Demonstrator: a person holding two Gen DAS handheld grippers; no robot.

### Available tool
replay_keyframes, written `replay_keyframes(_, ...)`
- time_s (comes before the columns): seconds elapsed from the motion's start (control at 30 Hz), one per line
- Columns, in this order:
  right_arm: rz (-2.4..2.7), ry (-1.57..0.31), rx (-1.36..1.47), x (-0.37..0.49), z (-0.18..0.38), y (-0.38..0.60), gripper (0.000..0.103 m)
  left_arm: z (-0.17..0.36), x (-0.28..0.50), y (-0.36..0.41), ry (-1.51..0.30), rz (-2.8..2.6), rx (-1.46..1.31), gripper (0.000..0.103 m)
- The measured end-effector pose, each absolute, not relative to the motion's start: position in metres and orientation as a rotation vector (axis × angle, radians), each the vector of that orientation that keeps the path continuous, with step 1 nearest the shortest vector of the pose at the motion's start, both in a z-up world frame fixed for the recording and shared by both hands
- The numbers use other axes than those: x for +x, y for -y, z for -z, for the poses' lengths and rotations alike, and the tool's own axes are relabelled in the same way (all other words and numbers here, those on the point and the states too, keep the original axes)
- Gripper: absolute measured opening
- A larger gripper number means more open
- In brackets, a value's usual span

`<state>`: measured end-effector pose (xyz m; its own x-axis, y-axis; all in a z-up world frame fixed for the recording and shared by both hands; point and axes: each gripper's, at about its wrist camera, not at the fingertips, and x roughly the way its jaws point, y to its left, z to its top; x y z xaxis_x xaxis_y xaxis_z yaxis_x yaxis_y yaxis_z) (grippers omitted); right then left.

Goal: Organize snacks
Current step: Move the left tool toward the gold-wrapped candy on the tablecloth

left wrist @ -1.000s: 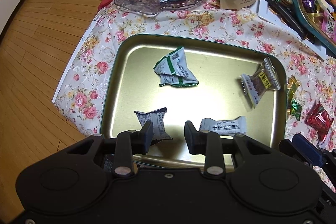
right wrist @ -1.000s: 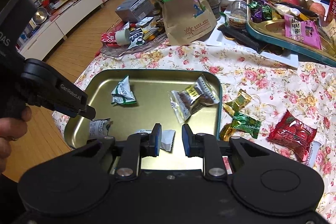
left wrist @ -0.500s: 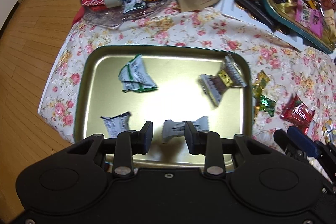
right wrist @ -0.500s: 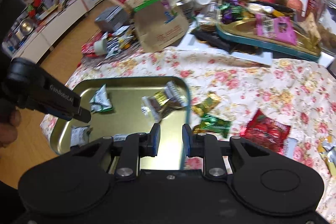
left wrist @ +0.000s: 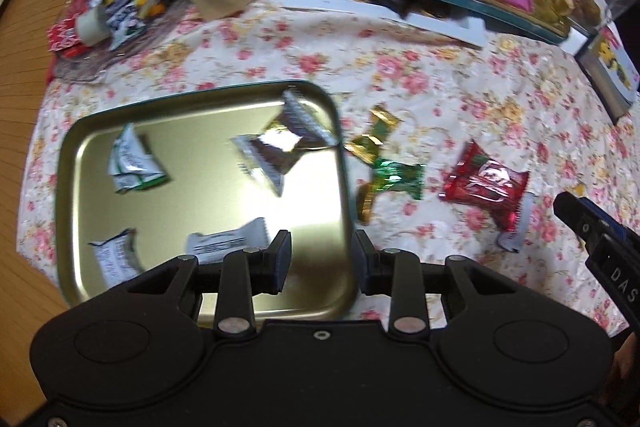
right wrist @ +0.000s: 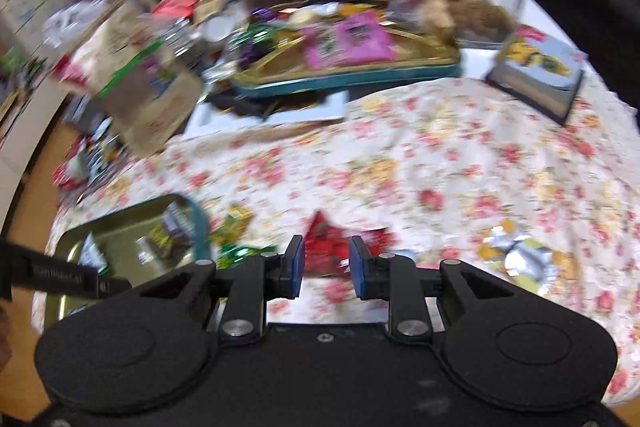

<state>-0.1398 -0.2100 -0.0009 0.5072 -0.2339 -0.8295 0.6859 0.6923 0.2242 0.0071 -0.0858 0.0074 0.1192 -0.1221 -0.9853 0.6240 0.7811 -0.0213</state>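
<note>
Four snacks lie in the tray (left wrist: 68, 163) under your empty, parted left gripper (left wrist: 322, 259); your right gripper (right wrist: 325, 267), just opening with nothing clamped, faces the red packet (right wrist: 325, 247) ahead, with other sweets left alongside.

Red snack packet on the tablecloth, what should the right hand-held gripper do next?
Probably lower the right hand-held gripper onto the red snack packet: its jaws are empty, slightly apart, and the packet lies outside the gold tray.

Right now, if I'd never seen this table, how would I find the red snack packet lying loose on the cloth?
Start at the gold tray on the flowered tablecloth. Beside its right rim lie a gold-wrapped sweet and a green-wrapped sweet; the red packet lies just past them, farther from the tray. It is the only shiny red, flat packet there, bigger than both twisted sweets.
</note>
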Motion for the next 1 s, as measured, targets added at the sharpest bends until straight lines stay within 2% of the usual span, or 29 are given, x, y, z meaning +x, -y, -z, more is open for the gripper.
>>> replay_keyframes(0.37, 0.674, -0.819, 0.631, -0.169, -0.005, 0.243, 0.027, 0.039, -0.025, 0.144, -1.378, 0.716, 0.543, 0.042)
replay_keyframes(0.63, 0.704, -0.797, 0.667, -0.182, -0.011, 0.255, 0.027, 0.077, -0.030, 0.142, -1.491, 0.690, 0.576, 0.041)
replay_keyframes(0.67, 0.707, -0.794, 0.670, -0.182, -0.012, 0.255, 0.027, 0.075, -0.029, 0.139, -1.479, 0.696, 0.561, 0.045)
replay_keyframes(0.73, 0.708, -0.789, 0.675, -0.182, -0.013, 0.256, 0.027, 0.074, -0.025, 0.134, -1.474, 0.684, 0.548, 0.045)
replay_keyframes(0.77, 0.707, -0.787, 0.676, -0.182, -0.013, 0.256, 0.027, 0.075, -0.022, 0.130, -1.475, 0.667, 0.533, 0.041)
replay_keyframes(0.83, 0.708, -0.786, 0.674, -0.181, -0.014, 0.256, 0.027, 0.076, -0.015, 0.122, -1.495, 0.669, 0.484, 0.041)
replay_keyframes(0.93, 0.715, -0.786, 0.679, -0.180, -0.013, 0.256, 0.027, 0.077, -0.004, 0.109, -1.522, 0.643, 0.428, 0.033)
replay_keyframes(1.0, 0.717, -0.785, 0.686, -0.180, -0.014, 0.257, 0.027, 0.077, 0.002, 0.101, -1.521, 0.627, 0.412, 0.031)
